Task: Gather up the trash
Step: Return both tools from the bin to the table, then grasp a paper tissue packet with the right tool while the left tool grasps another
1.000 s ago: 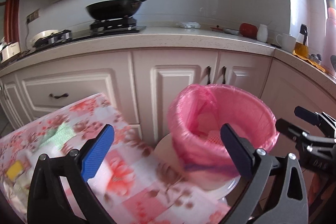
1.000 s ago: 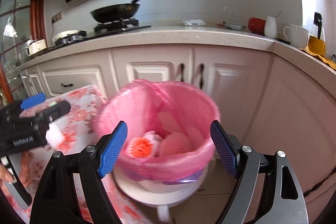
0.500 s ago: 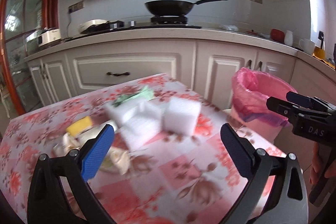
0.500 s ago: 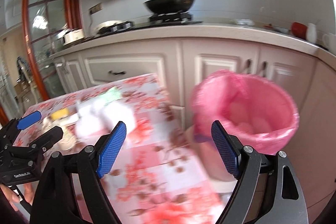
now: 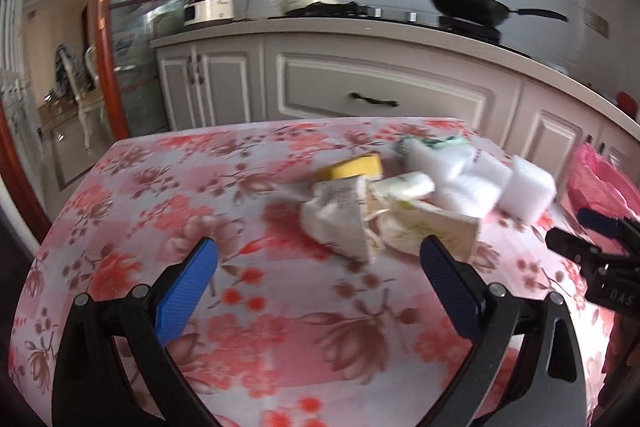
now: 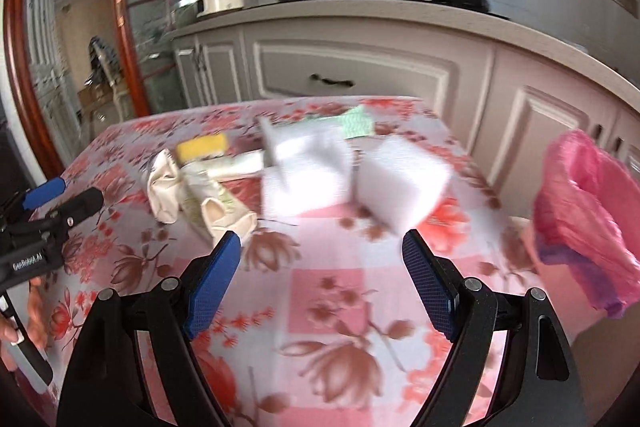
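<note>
Trash lies in a loose heap on the floral tablecloth [image 5: 168,195]: crumpled cream paper bags [image 5: 340,223] [image 6: 188,191], a yellow sponge [image 5: 352,167] [image 6: 202,146], white foam blocks [image 5: 528,191] [image 6: 400,179] and a green-patterned scrap [image 6: 358,122]. My left gripper [image 5: 318,267] is open and empty, hovering short of the paper bags. My right gripper [image 6: 322,255] is open and empty too, just short of the white blocks [image 6: 304,175]. The bin with a pink liner [image 6: 584,211] stands off the table's right side.
Kitchen cabinets and a counter with a black wok [image 5: 468,7] and a rice cooker [image 5: 208,9] run behind the table. A glass door with a red frame [image 5: 104,39] is at the left. The near half of the tablecloth [image 6: 340,291] holds nothing.
Both grippers have swung left, away from the pink bin and over the table. The heap of trash now sits ahead of them; the bin has slid to the right edge of view.
</note>
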Action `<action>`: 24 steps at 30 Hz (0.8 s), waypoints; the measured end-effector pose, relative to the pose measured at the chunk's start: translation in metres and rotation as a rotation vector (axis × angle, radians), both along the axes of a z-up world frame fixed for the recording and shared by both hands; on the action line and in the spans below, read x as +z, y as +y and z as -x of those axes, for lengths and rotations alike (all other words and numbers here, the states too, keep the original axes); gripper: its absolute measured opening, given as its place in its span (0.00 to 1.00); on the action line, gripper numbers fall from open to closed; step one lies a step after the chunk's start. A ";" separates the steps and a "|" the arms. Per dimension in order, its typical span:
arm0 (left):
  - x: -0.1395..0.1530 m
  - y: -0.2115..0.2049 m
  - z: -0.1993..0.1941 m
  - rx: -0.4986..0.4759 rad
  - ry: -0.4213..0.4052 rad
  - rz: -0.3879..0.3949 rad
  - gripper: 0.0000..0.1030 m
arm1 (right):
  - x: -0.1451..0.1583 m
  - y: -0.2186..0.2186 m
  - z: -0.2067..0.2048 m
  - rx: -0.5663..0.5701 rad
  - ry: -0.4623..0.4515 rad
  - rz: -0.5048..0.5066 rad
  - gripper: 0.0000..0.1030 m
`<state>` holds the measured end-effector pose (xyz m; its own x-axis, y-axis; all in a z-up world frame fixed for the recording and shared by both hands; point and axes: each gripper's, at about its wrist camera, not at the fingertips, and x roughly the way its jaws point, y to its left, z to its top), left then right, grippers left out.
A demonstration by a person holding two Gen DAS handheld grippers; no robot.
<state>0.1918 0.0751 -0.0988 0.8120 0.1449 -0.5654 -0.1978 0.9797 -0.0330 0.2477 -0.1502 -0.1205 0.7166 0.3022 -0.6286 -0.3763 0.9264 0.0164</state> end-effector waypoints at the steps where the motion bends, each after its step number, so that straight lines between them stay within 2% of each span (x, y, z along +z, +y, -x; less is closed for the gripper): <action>1: -0.001 0.007 0.000 0.014 0.001 0.012 0.95 | -0.003 0.011 -0.004 0.022 0.009 0.008 0.76; 7: -0.005 0.026 -0.002 0.069 0.008 -0.008 0.95 | -0.019 0.058 -0.020 0.109 0.038 0.047 0.76; 18: -0.013 0.048 0.003 0.110 0.030 -0.005 0.95 | -0.036 0.104 -0.048 0.202 0.075 0.095 0.75; 20: -0.015 0.052 0.004 0.115 0.040 0.008 0.95 | -0.041 0.108 -0.053 0.206 0.097 0.104 0.71; 24: -0.018 0.054 0.003 0.124 0.051 0.013 0.95 | -0.043 0.109 -0.055 0.206 0.110 0.105 0.53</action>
